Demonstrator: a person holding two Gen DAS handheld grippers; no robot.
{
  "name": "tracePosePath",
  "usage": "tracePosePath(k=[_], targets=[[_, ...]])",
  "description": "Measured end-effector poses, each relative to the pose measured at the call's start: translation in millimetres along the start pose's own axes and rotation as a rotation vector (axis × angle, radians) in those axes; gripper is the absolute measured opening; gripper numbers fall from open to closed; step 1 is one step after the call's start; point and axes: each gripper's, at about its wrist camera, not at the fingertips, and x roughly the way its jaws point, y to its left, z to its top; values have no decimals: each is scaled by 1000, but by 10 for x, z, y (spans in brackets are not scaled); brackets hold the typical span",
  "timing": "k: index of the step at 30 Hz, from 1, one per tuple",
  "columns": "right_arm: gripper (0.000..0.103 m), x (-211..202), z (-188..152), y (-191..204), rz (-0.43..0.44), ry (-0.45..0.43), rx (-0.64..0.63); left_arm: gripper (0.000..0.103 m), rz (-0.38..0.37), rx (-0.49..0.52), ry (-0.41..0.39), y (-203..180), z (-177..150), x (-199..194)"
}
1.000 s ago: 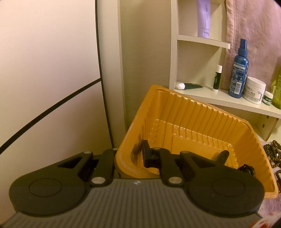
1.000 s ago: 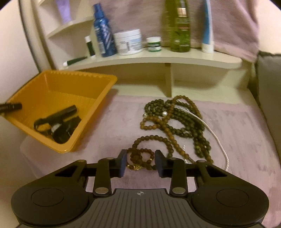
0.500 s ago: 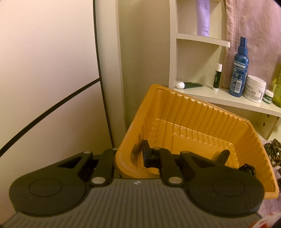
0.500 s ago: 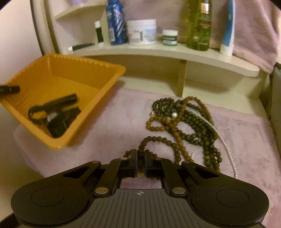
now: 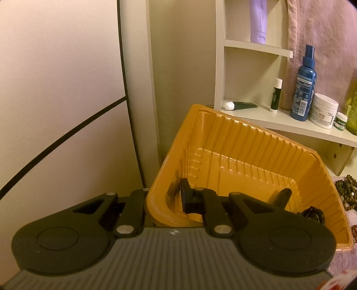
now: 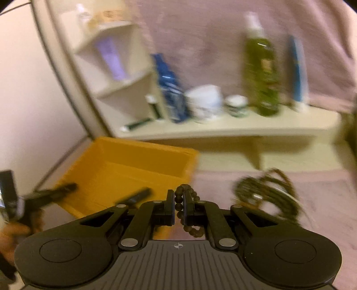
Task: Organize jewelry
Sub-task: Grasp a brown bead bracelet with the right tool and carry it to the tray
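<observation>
We see the pink towel (image 6: 267, 189) spread over the counter and hung behind the cream shelf unit (image 5: 279, 125), and on it the orange ribbed plastic tray (image 5: 245, 156), tilted up at its near corner. Our left gripper (image 5: 166, 196) is clamped on that corner wall, one finger inside the tray and one outside. In the tray lie dark items, one a black stick-like piece (image 5: 282, 196); we cannot tell what they are.

On the shelf stand a blue spray bottle (image 5: 304, 89), a white cream jar (image 5: 324, 110), a small green-labelled pot (image 5: 341, 121), a lip balm stick (image 5: 276, 94) and a dark green tube (image 5: 241, 104) lying flat; a lilac tube (image 5: 258, 20) stands one shelf up. The right wrist view, blurred, adds a tall green bottle (image 6: 261, 73).

To the right of the tray a heap of dark bead necklaces (image 6: 267, 194) rests on the towel. Our right gripper (image 6: 178, 206) has just been closing and now pinches a brown bead bracelet (image 6: 186, 212), held clear of the towel, with loops showing above and below the fingers.
</observation>
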Motion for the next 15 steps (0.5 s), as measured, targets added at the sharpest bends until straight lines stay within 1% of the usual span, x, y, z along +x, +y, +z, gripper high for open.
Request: tracePosePath(k=[2, 7, 11, 15], targets=[[7, 116, 56, 161, 56, 8, -11, 12, -5, 1, 4, 8, 3, 2], [7, 451, 135, 530, 160, 39, -57, 12, -15, -1, 16, 37, 0, 1], [7, 707, 136, 769, 207, 70, -82, 12, -21, -1, 30, 49, 17, 26], [7, 972, 120, 937, 218, 97, -104, 12, -26, 5, 37, 44, 42, 43]])
